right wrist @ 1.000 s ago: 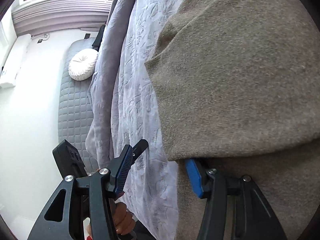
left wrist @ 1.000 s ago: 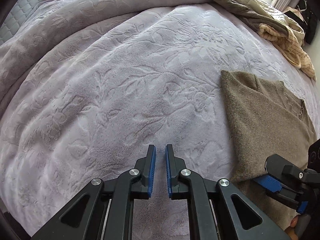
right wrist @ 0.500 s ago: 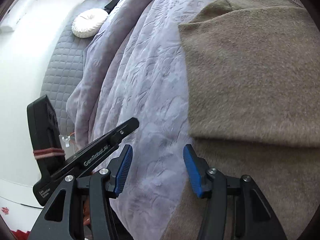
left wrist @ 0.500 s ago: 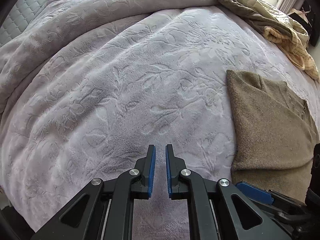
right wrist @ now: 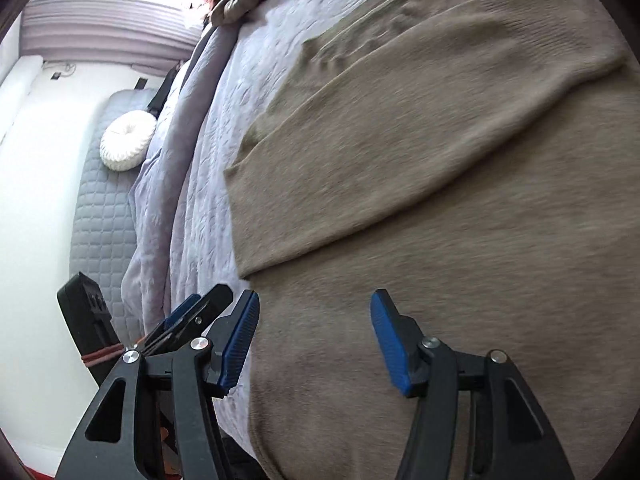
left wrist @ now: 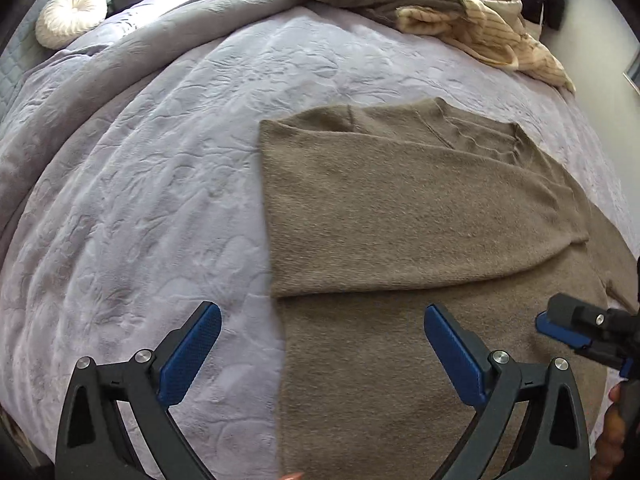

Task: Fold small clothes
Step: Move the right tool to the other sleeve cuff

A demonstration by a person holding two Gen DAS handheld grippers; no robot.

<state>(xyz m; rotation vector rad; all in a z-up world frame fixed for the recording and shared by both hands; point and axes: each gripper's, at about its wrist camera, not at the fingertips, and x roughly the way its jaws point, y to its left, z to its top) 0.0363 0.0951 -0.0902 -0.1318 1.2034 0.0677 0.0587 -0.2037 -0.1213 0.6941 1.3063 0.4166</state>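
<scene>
A taupe knit sweater (left wrist: 400, 208) (right wrist: 440, 200) lies flat on the lavender embossed bedspread (left wrist: 160, 200) (right wrist: 208, 160), one sleeve folded across its body. My left gripper (left wrist: 321, 310) hovers above the sweater's left edge near the hem, its jaws opening wide with nothing pressed between them. My right gripper (right wrist: 316, 296) hangs over the lower body of the sweater, jaws opening and gripping no cloth. In the left wrist view the right gripper (left wrist: 560, 324) shows at the right edge. In the right wrist view the left gripper (right wrist: 192, 312) sits just left of my fingers.
A heap of beige and olive clothes (left wrist: 460, 8) lies at the far side of the bed. A round white cushion (left wrist: 70, 16) (right wrist: 126, 146) rests on a grey quilted surface (right wrist: 100, 220). A person's hand (left wrist: 612, 432) holds the right gripper's handle.
The left gripper went from shut to wide open and moved right, over the sweater's edge. The right gripper pulled back toward the hem, so more of the folded sleeve shows.
</scene>
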